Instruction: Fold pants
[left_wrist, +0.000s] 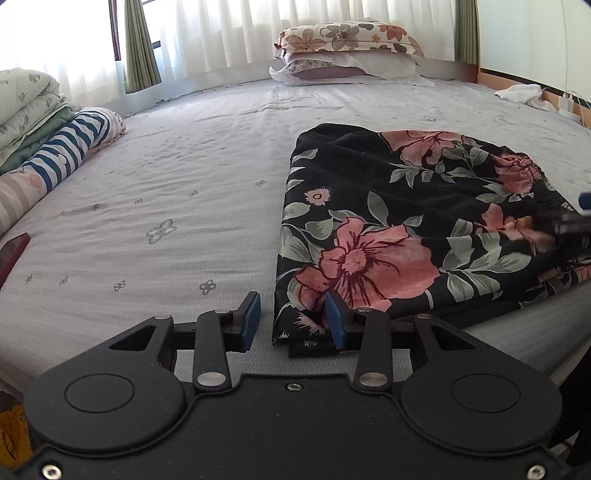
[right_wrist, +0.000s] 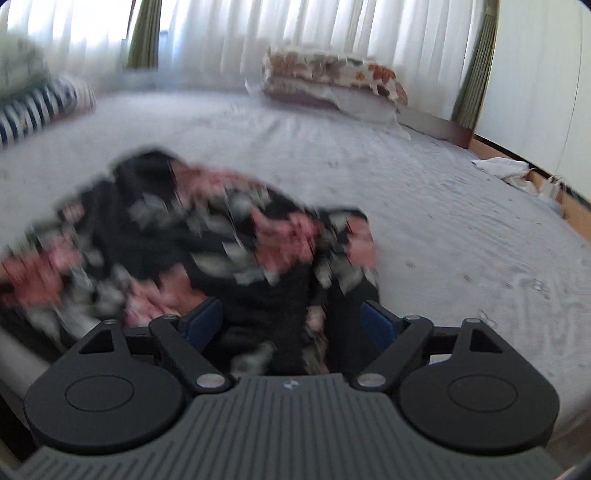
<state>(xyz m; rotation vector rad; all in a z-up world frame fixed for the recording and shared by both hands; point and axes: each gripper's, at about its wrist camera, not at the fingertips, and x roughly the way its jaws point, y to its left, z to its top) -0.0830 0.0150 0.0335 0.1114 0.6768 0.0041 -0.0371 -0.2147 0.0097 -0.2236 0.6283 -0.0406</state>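
The pants (left_wrist: 406, 221), black with pink flowers, are seen lying folded on the bed (left_wrist: 184, 166), filling the centre right of the left wrist view, with the long axis running from the lower centre of that frame out to the right edge, where the gathered waistband is seen. The left gripper (left_wrist: 293, 317) is held at the near left corner of the fabric: its jaws are apart, and the corner edge lies between the two blue pads, just beside the right one; whether cloth is touched cannot be told. In the right wrist view, much blurred, the right gripper (right_wrist: 291, 321) is seen with jaws wide apart, and the pants (right_wrist: 184, 240) lie directly ahead and to the left of centre, dark fabric reaching down between the pads. Both grippers are judged to be at the near edge, so the next fold would be carried away from them, toward the pillows (left_wrist: 347, 48) at the upper centre.
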